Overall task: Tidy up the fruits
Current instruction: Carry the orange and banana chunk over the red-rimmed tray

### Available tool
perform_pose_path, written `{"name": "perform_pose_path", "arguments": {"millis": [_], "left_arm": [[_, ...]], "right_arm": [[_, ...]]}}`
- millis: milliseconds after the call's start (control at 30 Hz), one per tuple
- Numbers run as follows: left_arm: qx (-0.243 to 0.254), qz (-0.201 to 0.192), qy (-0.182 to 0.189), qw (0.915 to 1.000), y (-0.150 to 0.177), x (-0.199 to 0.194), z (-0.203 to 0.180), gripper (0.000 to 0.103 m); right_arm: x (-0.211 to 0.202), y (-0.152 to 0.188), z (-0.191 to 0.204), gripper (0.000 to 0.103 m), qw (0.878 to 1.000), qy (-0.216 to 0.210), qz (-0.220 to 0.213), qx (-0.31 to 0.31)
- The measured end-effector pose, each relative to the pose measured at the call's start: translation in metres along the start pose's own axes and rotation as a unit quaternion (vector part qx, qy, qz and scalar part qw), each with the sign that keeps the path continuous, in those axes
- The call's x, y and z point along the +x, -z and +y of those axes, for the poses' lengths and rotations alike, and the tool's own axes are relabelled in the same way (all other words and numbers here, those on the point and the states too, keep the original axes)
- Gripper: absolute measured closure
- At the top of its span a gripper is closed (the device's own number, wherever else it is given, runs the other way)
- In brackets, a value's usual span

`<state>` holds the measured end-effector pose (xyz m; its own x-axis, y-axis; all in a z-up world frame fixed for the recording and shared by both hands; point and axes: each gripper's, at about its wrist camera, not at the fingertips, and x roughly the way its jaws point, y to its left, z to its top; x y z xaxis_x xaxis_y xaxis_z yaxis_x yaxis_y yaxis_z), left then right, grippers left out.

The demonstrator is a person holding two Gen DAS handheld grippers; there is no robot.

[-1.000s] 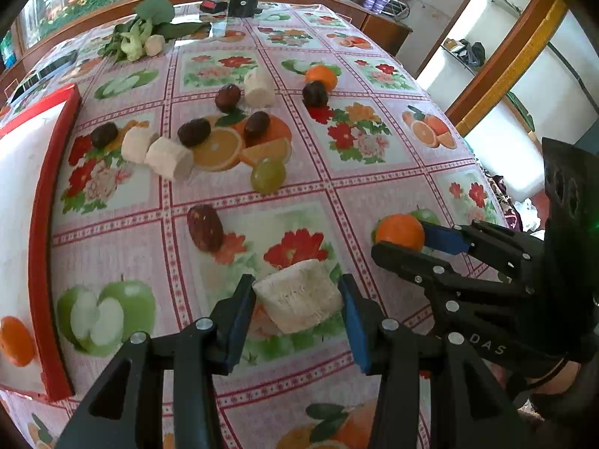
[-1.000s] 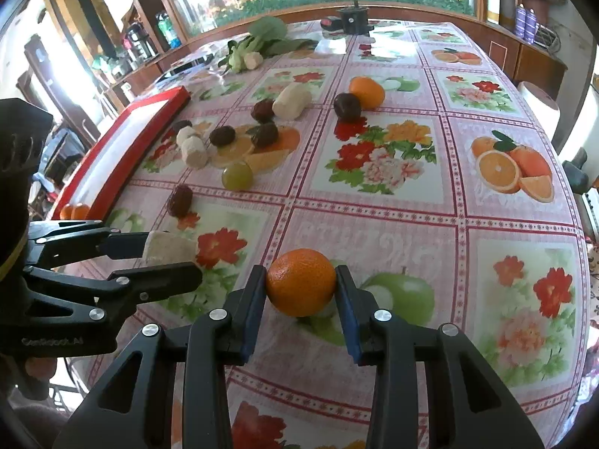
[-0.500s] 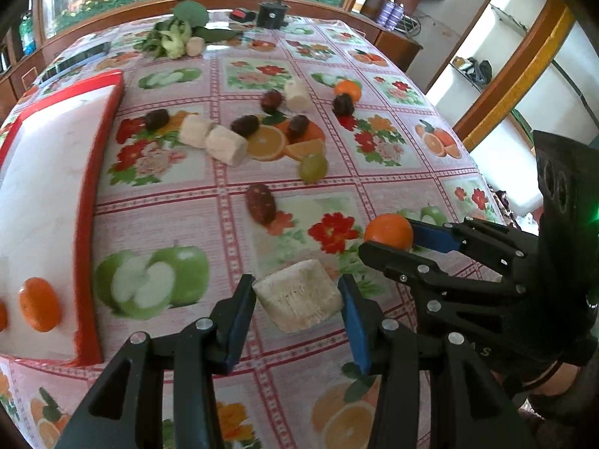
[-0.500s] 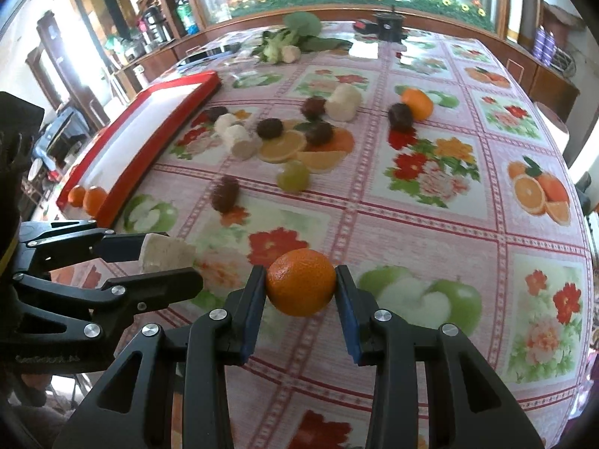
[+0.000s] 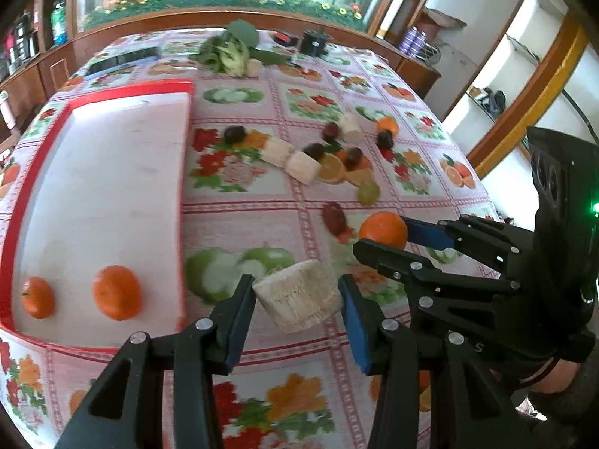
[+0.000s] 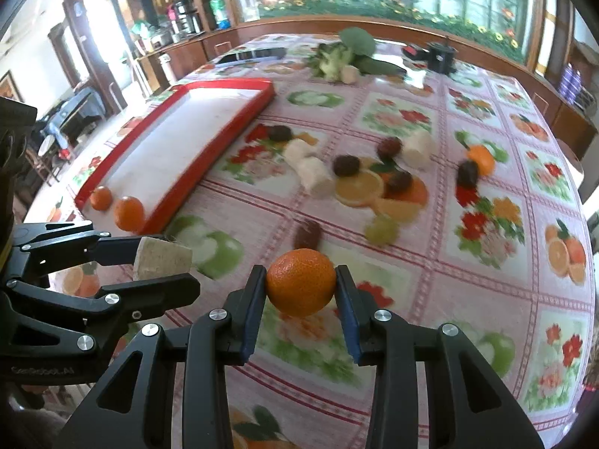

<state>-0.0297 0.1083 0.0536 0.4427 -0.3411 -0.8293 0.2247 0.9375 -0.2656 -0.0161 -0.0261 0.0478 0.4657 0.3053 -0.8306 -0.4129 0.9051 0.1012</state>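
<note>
My left gripper (image 5: 297,301) is shut on a pale sugarcane chunk (image 5: 297,299), held above the tablecloth just right of the red-rimmed white tray (image 5: 112,172). Two oranges (image 5: 116,292) lie at the tray's near end. My right gripper (image 6: 300,287) is shut on an orange (image 6: 300,282), held above the table to the right of the left gripper. The held orange also shows in the left wrist view (image 5: 382,229), and the chunk in the right wrist view (image 6: 161,258).
Loose on the fruit-print tablecloth (image 5: 239,344) beyond the grippers lie dark dates (image 5: 334,218), a green grape (image 5: 368,191), pale chunks (image 5: 303,167) and a small orange (image 5: 387,125). Leafy greens (image 5: 228,52) and a black pot (image 5: 313,42) stand at the far end.
Both grippers have moved left toward the tray's near end with their loads held. The tray and its two oranges now show much more fully.
</note>
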Motion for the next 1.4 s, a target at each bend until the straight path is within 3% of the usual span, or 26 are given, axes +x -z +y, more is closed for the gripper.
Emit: {"name": "perform_pose_path", "arguments": {"millis": [700,1400], "left_arm": [[-0.102,-0.036,-0.075,0.9913,-0.007,-0.038,0.124,0.055],[-0.137,-0.016,-0.123,0.9828,-0.018,-0.016,0.184,0.055]], "right_arm": [[0.032,-0.066,0.09,0.068,0.996,-0.043,-0.011,-0.077],[0.09,-0.079,0.142,0.068,0.988,-0.069,0.032,-0.134]]}}
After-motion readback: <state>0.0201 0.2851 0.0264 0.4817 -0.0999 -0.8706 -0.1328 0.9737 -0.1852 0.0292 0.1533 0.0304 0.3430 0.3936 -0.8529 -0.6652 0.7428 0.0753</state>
